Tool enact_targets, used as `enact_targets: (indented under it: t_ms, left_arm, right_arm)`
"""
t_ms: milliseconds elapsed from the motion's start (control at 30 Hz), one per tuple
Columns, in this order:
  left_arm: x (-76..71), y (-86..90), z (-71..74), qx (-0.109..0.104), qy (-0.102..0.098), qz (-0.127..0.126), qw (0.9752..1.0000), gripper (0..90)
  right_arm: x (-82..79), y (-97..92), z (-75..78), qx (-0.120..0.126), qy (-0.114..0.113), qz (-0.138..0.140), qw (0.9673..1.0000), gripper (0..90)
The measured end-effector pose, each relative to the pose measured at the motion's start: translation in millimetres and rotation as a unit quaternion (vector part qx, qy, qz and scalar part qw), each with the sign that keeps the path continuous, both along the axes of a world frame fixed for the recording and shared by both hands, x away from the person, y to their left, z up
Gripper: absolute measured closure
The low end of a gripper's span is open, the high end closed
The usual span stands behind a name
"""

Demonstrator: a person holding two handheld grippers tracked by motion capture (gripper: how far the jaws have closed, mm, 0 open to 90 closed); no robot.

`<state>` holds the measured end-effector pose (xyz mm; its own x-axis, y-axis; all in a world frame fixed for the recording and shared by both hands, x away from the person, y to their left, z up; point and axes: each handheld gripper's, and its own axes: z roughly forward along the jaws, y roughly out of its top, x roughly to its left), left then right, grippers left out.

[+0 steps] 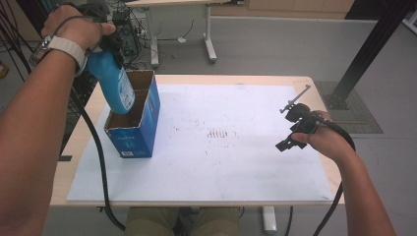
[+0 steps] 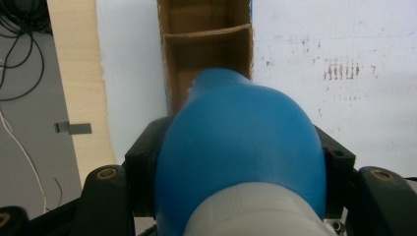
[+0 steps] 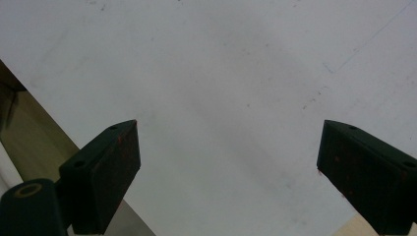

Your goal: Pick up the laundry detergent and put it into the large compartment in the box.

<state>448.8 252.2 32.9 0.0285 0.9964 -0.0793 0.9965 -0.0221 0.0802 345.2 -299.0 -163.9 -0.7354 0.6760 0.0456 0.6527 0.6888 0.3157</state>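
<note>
A person sits at a table (image 1: 314,184) covered by a white board, a two-jaw gripper in each hand. The left gripper (image 1: 109,45), raised over the far left of the table, is clamped on a blue plastic bottle (image 1: 114,83) just below its white cap; in the left gripper view the jaws press on both sides of the bottle's shoulder. The bottle hangs base-down and slightly tilted, its long axis running from the gripper down into the open top of a blue cardboard box (image 1: 147,123), which stands on the left part of the board. Its base is already at or just inside the mouth of the box — the left gripper view looks straight along the bottle into the brown interior, where a cardboard divider (image 2: 206,34) splits the box into compartments, and the bottle seems aimed at the nearer one. The coming move appears to be a straight lowering along that axis, with care that the base clears the box walls and the divider. The right gripper (image 1: 291,133) rests low over the right side of the board, well apart from the box, its jaws spread wide with nothing between them.
</note>
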Motion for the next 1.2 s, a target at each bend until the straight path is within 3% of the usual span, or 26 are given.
enact_targets:
  t_ms: [700, 1200]
  left_arm:
    - [10.9, -3.2, -34.7, 0.008, 0.007, -0.007, 0.9999, 37.7]
    - [18.0, -4.6, -73.0, 0.011, 0.016, -0.013, 0.9997, 37.7]
  right_arm:
    - [0.7, -2.4, -5.7, 0.0, 0.005, -0.003, 1.0, 9.1]
    - [0.3, -4.6, -7.0, 0.001, 0.007, -0.006, 1.0, 9.1]
